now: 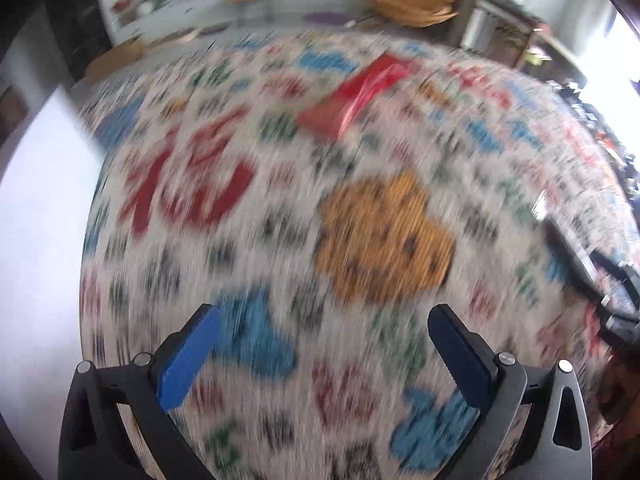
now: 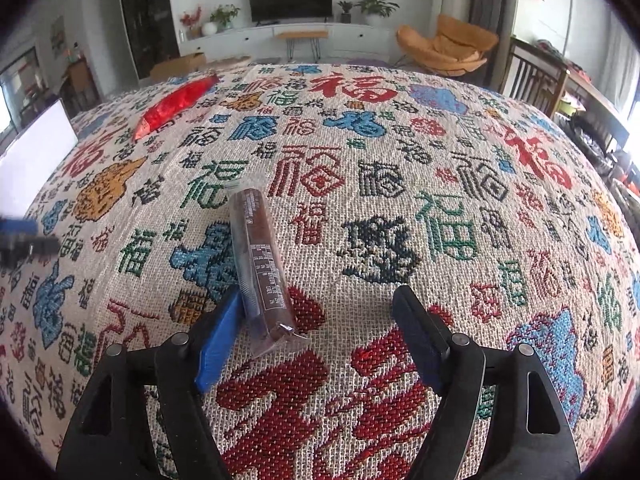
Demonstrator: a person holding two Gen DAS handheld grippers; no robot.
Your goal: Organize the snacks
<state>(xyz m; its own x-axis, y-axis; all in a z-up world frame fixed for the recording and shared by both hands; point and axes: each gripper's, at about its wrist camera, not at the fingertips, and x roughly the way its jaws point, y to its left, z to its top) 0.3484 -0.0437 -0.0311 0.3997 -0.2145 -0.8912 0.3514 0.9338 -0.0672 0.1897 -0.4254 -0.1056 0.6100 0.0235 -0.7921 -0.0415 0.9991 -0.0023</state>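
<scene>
My right gripper (image 2: 316, 332) points steeply down at the bench (image 2: 460, 152), jaws spread wide and pressing on nothing. The bench wears a coarse woven cloth (image 2: 400, 208), nubbly cream weave stitched all over with red, blue, green, black and orange characters. Lying flat on it is a brown bar (image 2: 258, 264), long and rounded, sealed in clear crinkly film with white print along its side. Its near end sits between my right jaws, up against the blue left pad (image 2: 218, 344) as far as I can tell; the right pad stands well clear of it. The bar runs away from me, leaning slightly to the left.

Over near the bench's far left corner there's a red pack (image 2: 176, 102), shiny foil, long and tapered, lying flat, well apart from the bar.

My left gripper (image 1: 324, 344) is a blur in its own view, tilted down over the cloth with jaws wide and nothing between the pads. From there the red pack (image 1: 356, 96) shows ahead toward the far edge. The left gripper's blurred tip (image 2: 24, 236) pokes in at the left edge of the right view.
</scene>
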